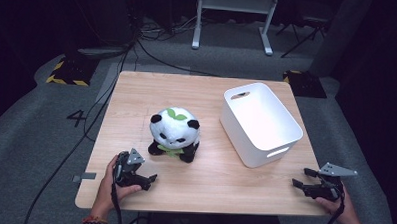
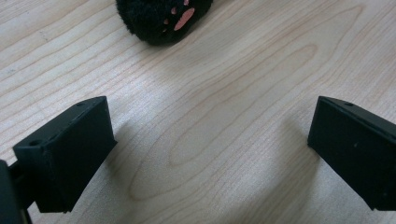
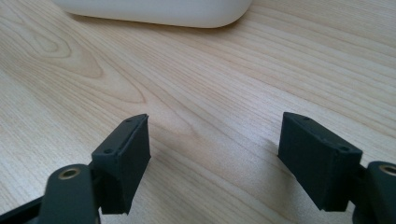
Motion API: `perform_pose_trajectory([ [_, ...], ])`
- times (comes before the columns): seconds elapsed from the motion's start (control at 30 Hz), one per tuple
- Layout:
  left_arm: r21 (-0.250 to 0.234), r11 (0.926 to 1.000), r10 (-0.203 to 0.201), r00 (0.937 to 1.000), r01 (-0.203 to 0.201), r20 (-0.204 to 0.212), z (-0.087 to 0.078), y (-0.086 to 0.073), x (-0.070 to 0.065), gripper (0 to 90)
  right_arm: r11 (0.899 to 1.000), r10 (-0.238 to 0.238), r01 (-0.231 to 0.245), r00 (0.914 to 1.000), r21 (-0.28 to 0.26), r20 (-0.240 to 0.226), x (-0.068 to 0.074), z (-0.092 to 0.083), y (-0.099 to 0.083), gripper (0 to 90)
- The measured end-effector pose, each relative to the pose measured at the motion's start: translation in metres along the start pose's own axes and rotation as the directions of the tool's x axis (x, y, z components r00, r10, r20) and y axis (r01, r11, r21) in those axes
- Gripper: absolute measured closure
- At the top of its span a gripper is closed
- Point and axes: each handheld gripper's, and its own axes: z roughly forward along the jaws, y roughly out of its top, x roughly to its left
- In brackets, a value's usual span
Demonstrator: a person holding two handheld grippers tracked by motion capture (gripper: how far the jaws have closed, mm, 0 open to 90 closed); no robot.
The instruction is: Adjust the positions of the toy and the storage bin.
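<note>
A black-and-white panda plush [image 1: 174, 133] with green leaves on its head sits upright near the middle of the wooden table [image 1: 209, 182]. My left gripper [image 1: 150, 182] rests on the table just in front and to the left of the plush, open and empty. In the left gripper view its jaws [image 2: 210, 112] stand wide over bare wood, with the panda's black paw [image 2: 163, 18] and its pink pads just ahead. My right gripper [image 1: 301, 177] lies near the table's front right corner, also open with nothing between its fingers [image 3: 215, 121].
A white plastic bin [image 1: 260, 123] with handle slots stands right of the panda; its rounded wall [image 3: 154, 9] lies ahead in the right gripper view. Dark floor, cables and a white stand's legs [image 1: 232, 28] lie beyond the table.
</note>
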Motion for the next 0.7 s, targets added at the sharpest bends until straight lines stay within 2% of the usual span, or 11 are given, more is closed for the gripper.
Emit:
perform_pose_trajectory([
  [0.23,0.007,0.9999,-0.014,0.9998,0.014,-0.013,-0.001,0.001,-0.002,1.3,1.0,0.0,0.0,1.0,0.003,0.004,0.001,0.0,0.0,25.2],
  [0.33,-0.004,0.9997,-0.024,0.9996,0.024,-0.012,-0.001,0.002,-0.005,6.5,1.0,-0.008,0.008,0.9999,0.006,0.008,0.001,0.0,0.0,24.9],
  [0.37,-0.013,0.9997,-0.019,0.9997,0.019,-0.018,-0.002,0.003,-0.006,18.5,1.0,-0.014,0.014,0.9999,0.007,0.005,0.001,0.0,0.0,24.9],
  [0.4,-0.018,0.9998,-0.004,0.9998,0.004,-0.019,-0.003,0.006,-0.008,20.0,1.0,-0.015,0.015,0.9999,0.008,0.004,0.001,0.0,0.0,24.9],
  [0.47,-0.023,0.9997,-0.008,0.9998,0.008,-0.02,-0.003,0.007,-0.008,15.1,1.0,-0.014,0.013,0.9999,0.007,0.007,0.002,0.0,0.0,24.9],
  [0.5,-0.042,0.999,-0.012,0.9998,0.011,-0.019,-0.005,0.011,-0.008,18.0,1.0,-0.015,0.015,0.9999,0.007,0.005,0.001,0.0,0.0,24.9],
  [0.57,-0.047,0.9988,-0.013,0.9998,0.012,-0.018,-0.006,0.013,-0.008,16.6,1.0,-0.01,0.01,0.9999,0.007,0.005,0.001,0.0,0.0,24.9],
  [0.63,-0.06,0.9981,-0.016,0.9989,0.014,-0.044,-0.008,0.019,-0.009,16.3,1.0,-0.009,0.009,1.0,0.007,0.003,0.001,0.0,0.0,24.9],
  [0.7,-0.078,0.9969,-0.017,0.999,0.014,-0.042,-0.009,0.023,-0.008,16.6,1.0,-0.01,0.01,0.9999,0.007,0.005,0.001,0.0,0.0,24.9],
])
